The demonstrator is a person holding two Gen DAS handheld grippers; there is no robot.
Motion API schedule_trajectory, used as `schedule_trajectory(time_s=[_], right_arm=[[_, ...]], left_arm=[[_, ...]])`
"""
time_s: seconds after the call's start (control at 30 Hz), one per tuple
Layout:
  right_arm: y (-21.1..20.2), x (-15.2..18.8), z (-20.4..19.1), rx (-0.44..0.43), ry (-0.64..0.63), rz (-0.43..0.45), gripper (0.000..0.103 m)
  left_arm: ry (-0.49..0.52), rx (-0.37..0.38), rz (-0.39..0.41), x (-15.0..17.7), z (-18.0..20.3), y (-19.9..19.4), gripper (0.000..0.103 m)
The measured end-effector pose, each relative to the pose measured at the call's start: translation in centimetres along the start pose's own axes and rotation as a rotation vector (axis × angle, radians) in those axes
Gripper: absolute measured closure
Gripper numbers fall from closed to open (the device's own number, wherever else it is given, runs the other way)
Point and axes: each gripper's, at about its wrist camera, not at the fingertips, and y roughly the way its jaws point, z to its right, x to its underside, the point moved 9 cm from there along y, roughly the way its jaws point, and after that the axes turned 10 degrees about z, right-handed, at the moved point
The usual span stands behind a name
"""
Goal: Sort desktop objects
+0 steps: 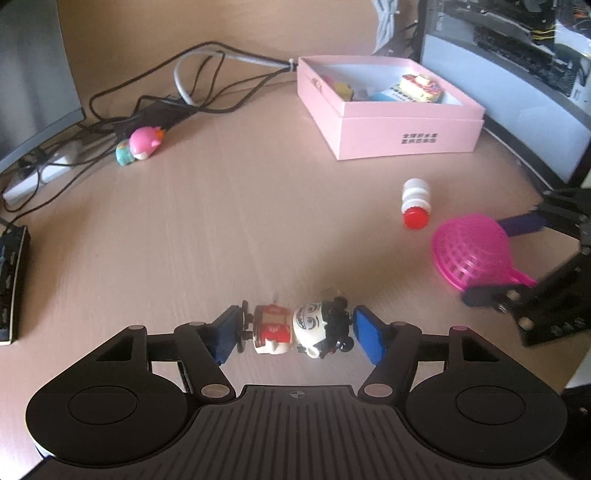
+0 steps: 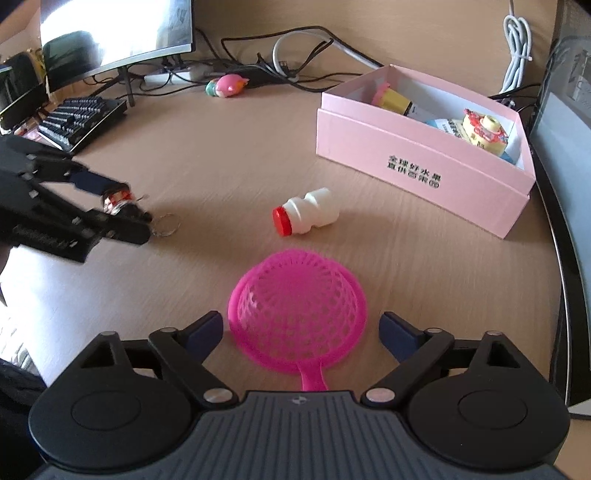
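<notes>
Pink box (image 2: 417, 162), magenta latticed strainer (image 2: 297, 314), white bottle (image 2: 312, 216) (red cap).

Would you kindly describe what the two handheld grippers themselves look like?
Both the left gripper and right gripper have matte black bodies with a ribbed grey centre panel, two round black discs, silver pivot pins, angular black linkages and blue finger pads.

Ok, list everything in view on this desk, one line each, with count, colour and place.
Small toy figurine keychain: one, white, red and black, between the left pads.
Pink plastic mesh strainer: one, between the right fingers, on the desk.
White plastic bottle with red cap: one, lying mid-desk.
Pink cardboard box: one, far right, toys inside.
Pink and teal squishy toy: one, by the black cables.
Black keyboard: one, far left.
Monitor: one, behind it.
Left hand-held gripper: black, around the figurine.
Right hand-held gripper: black, open.
</notes>
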Motion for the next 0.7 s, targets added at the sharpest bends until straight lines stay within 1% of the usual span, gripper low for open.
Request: schedule_trajectory(time_s=[0.03,0.1,0.2,0.27,0.3,0.33,0.43,0.53,0.6,0.7], right_arm=[[0.0,-0.2,-0.2,0.003,-0.019,0.000,0.021],[-0.3,-0.6,-0.5,-0.007,-0.038,-0.001,0.022],[-2.2,-2.4,-0.3,-0.004,-0.045,0.036,0.022],[-5.1,-5.6,0.8,0.003,-0.011,0.116,0.022],[-6.8,-7.4,1.3,0.014,-0.002,0.169,0.022],[-9.0,-9.8,2.1,0.036,0.000,0.243,0.022],[-14.6,-15.4,4.0,0.108,-0.008,0.436,0.022],[-18.3,-19.1,5.5,0.161,-0.010,0.560,0.021],[-19.2,-20.7,6.5,0.177,0.003,0.592,0.021],[-19.6,-22.0,7.7,0.221,0.020,0.622,0.021]], left_arm=[[0.005,0.004,0.006,-0.1,0.2,-0.3,0.032],[0.021,0.021,0.028,-0.6,0.3,-1.3,0.032],[0.045,0.035,0.077,-2.7,-0.2,-2.9,0.032],[0.061,0.039,0.148,-5.7,-0.8,-4.3,0.032],[0.061,0.046,0.192,-7.5,-0.9,-4.9,0.032],[0.060,0.053,0.228,-8.9,-0.9,-5.3,0.032],[0.076,0.088,0.350,-14.2,0.3,-5.8,0.032],[0.089,0.120,0.414,-18.2,2.5,-4.3,0.032],[0.088,0.139,0.418,-20.0,4.1,-2.3,0.032],[0.058,0.181,0.394,-22.8,6.0,1.2,0.032]])
